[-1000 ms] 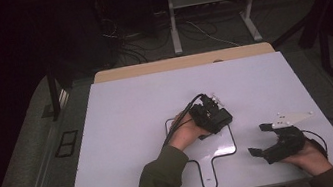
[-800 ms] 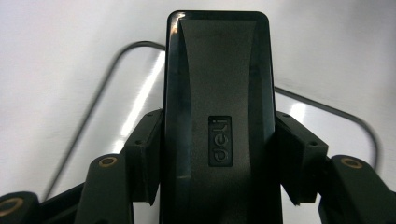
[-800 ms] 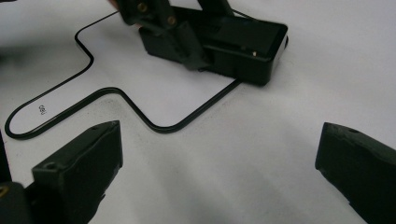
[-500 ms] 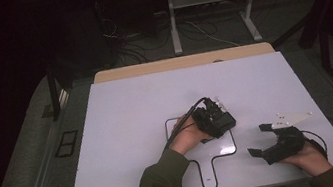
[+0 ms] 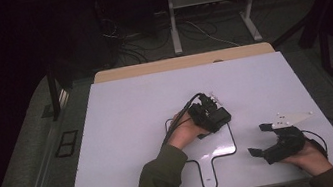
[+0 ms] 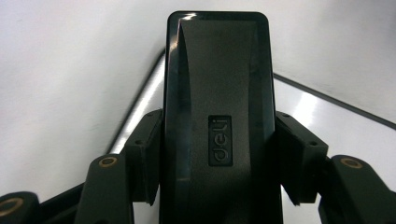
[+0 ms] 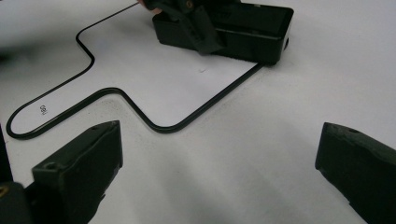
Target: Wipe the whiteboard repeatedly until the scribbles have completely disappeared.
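My left gripper point(image 5: 214, 115) is shut on a black oblong device point(image 5: 219, 116) marked "deli", its pads pressing both long sides point(image 6: 218, 116). In the right gripper view the device point(image 7: 243, 28) sits low on the far corner of a white paddle-shaped board with a black rim point(image 7: 154, 84), and looks to touch it. That board point(image 5: 214, 149) lies at the table's front middle, handle toward the person. My right gripper point(image 5: 259, 139) rests near the front right, open, with nothing between its jaws point(image 7: 219, 158).
The white table top point(image 5: 129, 124) has a wooden strip point(image 5: 180, 63) along its far edge. Behind it on the floor are cables and a metal stand's legs point(image 5: 175, 31). The left gripper's cable point(image 5: 183, 113) loops over the board.
The left gripper with the black device has edged slightly to the right. The right gripper has kept still.
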Available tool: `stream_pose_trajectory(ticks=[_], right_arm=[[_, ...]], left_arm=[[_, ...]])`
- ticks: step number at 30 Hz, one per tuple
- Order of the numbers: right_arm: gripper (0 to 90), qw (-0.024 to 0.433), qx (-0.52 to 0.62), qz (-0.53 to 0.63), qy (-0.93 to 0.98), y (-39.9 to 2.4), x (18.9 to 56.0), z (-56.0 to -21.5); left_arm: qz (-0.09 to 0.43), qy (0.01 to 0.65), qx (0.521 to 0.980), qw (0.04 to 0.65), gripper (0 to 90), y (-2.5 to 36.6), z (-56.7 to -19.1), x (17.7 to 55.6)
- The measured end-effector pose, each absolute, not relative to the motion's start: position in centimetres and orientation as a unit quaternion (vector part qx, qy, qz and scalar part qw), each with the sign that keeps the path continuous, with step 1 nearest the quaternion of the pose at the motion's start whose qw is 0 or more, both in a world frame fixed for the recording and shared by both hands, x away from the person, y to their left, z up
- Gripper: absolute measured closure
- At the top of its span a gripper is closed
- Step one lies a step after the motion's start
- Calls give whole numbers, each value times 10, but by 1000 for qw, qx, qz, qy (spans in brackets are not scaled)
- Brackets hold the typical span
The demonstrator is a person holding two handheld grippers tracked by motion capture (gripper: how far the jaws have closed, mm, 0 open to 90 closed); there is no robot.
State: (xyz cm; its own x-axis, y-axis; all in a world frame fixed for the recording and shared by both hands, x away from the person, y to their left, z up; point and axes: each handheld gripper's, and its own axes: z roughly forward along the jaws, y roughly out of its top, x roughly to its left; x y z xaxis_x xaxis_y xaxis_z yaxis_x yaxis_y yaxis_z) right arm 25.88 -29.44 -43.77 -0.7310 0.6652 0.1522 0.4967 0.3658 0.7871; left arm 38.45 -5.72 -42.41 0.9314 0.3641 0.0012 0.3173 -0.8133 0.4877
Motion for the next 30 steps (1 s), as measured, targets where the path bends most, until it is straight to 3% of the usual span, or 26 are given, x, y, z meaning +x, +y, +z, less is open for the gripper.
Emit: stream_pose_trajectory(ticks=[10,30], right_arm=[[0,96,358,437,819,-293,260,-438],[0,93,357,443,817,-294,260,-438]], left_arm=[[35,162,951,262,392,-59,-425,365],[36,198,933,299,392,-31,-394,383]])
